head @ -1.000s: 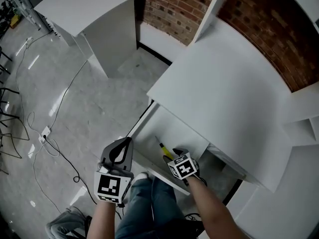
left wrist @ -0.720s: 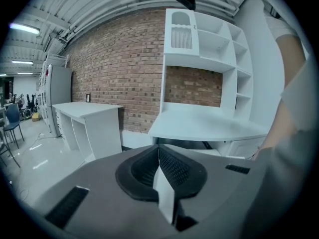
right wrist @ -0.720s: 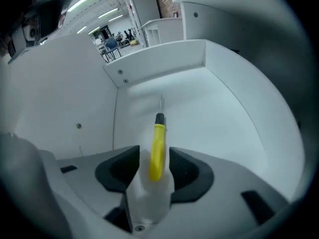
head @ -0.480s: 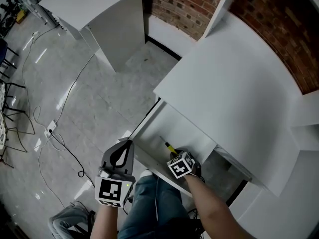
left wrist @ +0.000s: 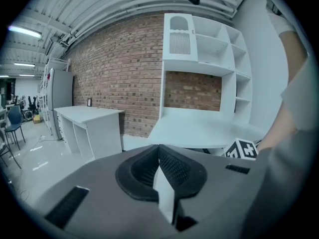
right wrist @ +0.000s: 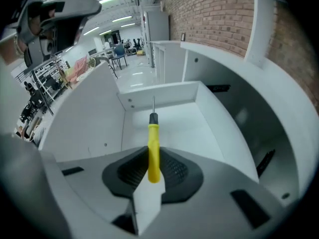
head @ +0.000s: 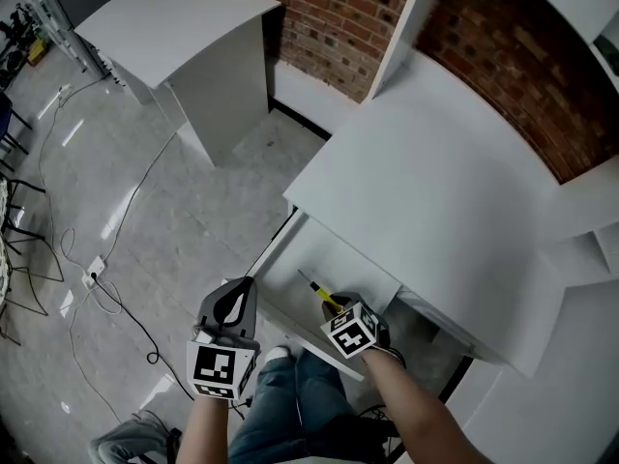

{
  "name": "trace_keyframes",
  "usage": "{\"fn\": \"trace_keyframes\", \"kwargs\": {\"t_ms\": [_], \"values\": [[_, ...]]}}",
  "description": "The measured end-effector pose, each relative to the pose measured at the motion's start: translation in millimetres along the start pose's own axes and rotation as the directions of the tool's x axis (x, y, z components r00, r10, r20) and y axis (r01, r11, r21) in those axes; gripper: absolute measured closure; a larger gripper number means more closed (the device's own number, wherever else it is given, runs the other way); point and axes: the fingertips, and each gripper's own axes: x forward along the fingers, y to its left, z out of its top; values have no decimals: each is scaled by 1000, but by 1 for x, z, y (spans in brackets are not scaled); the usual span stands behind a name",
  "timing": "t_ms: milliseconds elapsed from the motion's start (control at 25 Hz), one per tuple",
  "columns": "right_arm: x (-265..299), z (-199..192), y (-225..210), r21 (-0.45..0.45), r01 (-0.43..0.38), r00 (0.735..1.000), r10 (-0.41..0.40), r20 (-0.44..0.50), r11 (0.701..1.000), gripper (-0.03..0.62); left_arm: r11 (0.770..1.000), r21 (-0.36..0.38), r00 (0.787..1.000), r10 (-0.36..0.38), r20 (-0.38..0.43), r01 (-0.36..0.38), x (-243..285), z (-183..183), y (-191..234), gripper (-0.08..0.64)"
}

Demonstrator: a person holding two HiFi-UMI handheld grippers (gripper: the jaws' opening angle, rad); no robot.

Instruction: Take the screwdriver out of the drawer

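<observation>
The screwdriver (right wrist: 153, 146) sits by the butt of its handle between the dark ribbed fingers (right wrist: 175, 173) of the right gripper (right wrist: 153, 169), which are drawn narrow and press on it from both sides. In the head view the screwdriver (head: 321, 295) lies over the open drawer (head: 340, 255), slanting away from the person. Whether its tip touches the drawer floor cannot be told.

The step in hand looks like the lift-out. Only the handle's end is gripped, so most of the tool hangs out in front. The squeeze should be firm and the rise slow, or the smooth handle may swivel between the pads. The tabletop (head: 435, 182) overhangs the back of the drawer, so the path is best taken upward and toward the person, with the shaft kept off the drawer walls.

The tool has a slim, round, plain yellow handle, a short black collar and a thin metal shaft.

The left gripper (head: 235, 301) hangs outside the drawer's front corner, fingers together on nothing.
</observation>
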Motion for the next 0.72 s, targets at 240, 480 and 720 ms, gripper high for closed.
{"fn": "trace_keyframes", "kwargs": {"t_ms": [240, 480, 720], "values": [[-62, 28, -6, 6, 33, 995, -34, 96, 999, 515, 1000, 13, 999, -16, 51, 15, -5, 27, -8, 548], [-120, 50, -17, 8, 82, 981, -82, 176, 997, 515, 999, 27, 996, -33, 86, 31, -9, 48, -12, 546], [-162, 60, -47, 62, 113, 958, -125, 257, 992, 514, 998, 25, 993, -65, 104, 63, 5, 64, -20, 548]]}}
